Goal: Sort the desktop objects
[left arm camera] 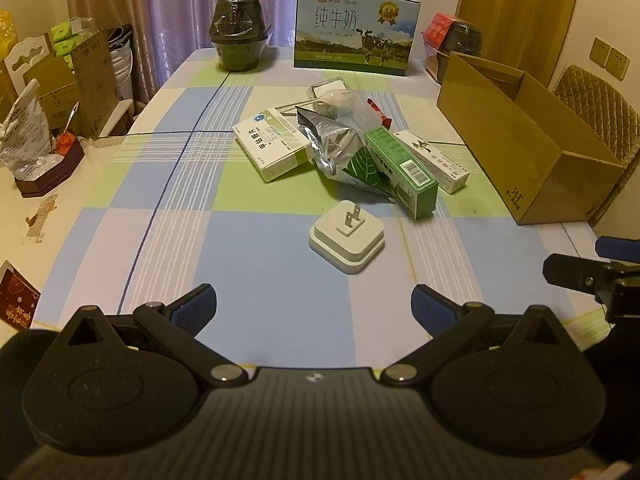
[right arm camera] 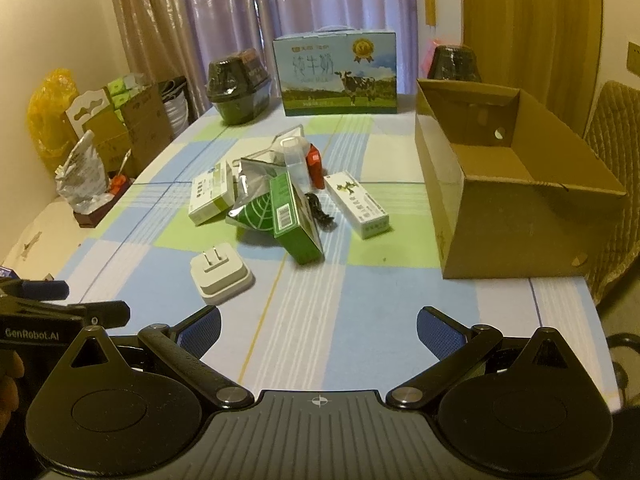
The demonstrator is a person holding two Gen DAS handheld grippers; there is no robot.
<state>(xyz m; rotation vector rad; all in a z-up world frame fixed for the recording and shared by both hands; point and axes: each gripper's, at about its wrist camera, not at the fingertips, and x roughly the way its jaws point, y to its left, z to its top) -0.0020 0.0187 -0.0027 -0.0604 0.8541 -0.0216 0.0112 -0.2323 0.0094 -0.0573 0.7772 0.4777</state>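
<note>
A pile of small items lies mid-table: a white plug adapter (left arm camera: pixel 346 237) (right arm camera: pixel 221 277) nearest me, a green box (left arm camera: pixel 401 172) (right arm camera: pixel 295 218), a silver foil pouch (left arm camera: pixel 340 152) (right arm camera: pixel 252 196), a white-green medicine box (left arm camera: pixel 270 142) (right arm camera: pixel 211 196), a white slim box (left arm camera: pixel 436 160) (right arm camera: pixel 357 204) and a red item (right arm camera: pixel 314 168). An open brown cardboard box (left arm camera: pixel 520 136) (right arm camera: pixel 500 184) stands at the right. My left gripper (left arm camera: pixel 314 306) hovers open just short of the adapter. My right gripper (right arm camera: pixel 319 330) is open too, over bare cloth, holding nothing.
A milk carton box (left arm camera: pixel 356 32) (right arm camera: pixel 338 74) and a dark wrapped pot (left arm camera: pixel 239 34) (right arm camera: pixel 236 86) stand at the far edge, a second pot (right arm camera: pixel 454 62) behind the cardboard box. A quilted chair (left arm camera: pixel 596 112) is at right. Clutter and cartons (left arm camera: pixel 60 92) line the left side.
</note>
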